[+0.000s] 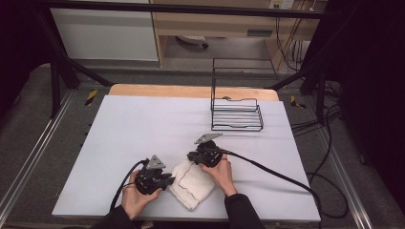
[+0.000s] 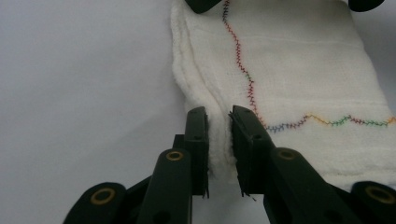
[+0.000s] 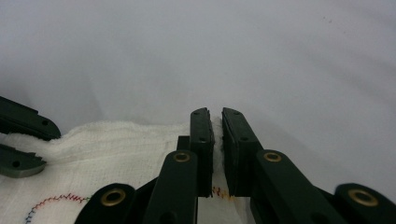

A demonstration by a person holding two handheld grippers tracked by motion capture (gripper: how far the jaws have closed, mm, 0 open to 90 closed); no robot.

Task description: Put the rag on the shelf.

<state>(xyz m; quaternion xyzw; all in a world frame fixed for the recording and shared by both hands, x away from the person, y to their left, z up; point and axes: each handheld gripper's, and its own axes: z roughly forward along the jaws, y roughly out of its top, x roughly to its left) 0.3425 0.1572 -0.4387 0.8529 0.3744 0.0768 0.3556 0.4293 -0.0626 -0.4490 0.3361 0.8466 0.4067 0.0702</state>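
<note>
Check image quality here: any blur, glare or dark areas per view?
High view: sides and corners fall into near black, white table sheet evenly lit, no glare. Left gripper view: folded white cloth with rainbow stitching sharp, nearest jaw bases soft. Right gripper view: background a hazy grey gradient, cloth weave readable.

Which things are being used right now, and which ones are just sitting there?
Being used:
- white cloth, folded, with colourful stitching
- left gripper, pinching the cloth's edge
- right gripper, pinching another edge

Just sitting there:
- black wire rack, at the far side of the table
- white table cover, which the cloth lies on
</note>
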